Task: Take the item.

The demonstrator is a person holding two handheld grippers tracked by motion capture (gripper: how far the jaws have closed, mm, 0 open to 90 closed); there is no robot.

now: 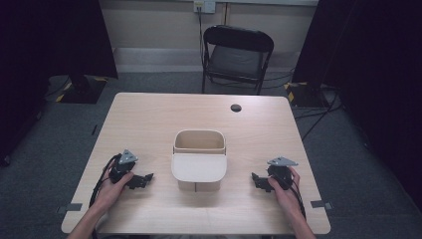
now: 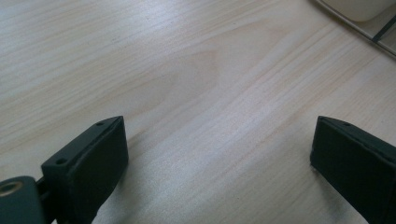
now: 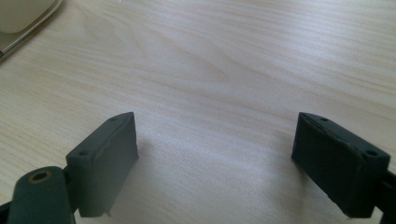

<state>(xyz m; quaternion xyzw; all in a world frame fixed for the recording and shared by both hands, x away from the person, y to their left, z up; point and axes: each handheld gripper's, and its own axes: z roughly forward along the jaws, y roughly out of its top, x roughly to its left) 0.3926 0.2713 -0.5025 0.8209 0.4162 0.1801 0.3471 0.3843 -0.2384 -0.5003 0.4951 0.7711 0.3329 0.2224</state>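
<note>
A pale wooden box (image 1: pixel 199 158) with an open top and a lid-like panel leaning on its front stands at the middle of the light wood table (image 1: pixel 149 119). My left gripper (image 1: pixel 148 177) rests on the table to the box's left, held by a hand, jaws pointing toward the box. In the left gripper view the left gripper (image 2: pixel 219 154) stands open over bare wood, a corner of the box (image 2: pixel 359 9) at top right. My right gripper (image 1: pixel 254 178) rests to the box's right. The right gripper (image 3: pixel 215 158) is open with nothing between its jaws; the box's edge (image 3: pixel 23 18) shows at top left.
A black folding chair (image 1: pixel 236 57) stands behind the table's far edge. A dark round cable hole (image 1: pixel 236 107) sits near the far edge of the tabletop. Black stands flank the table at back left and back right.
</note>
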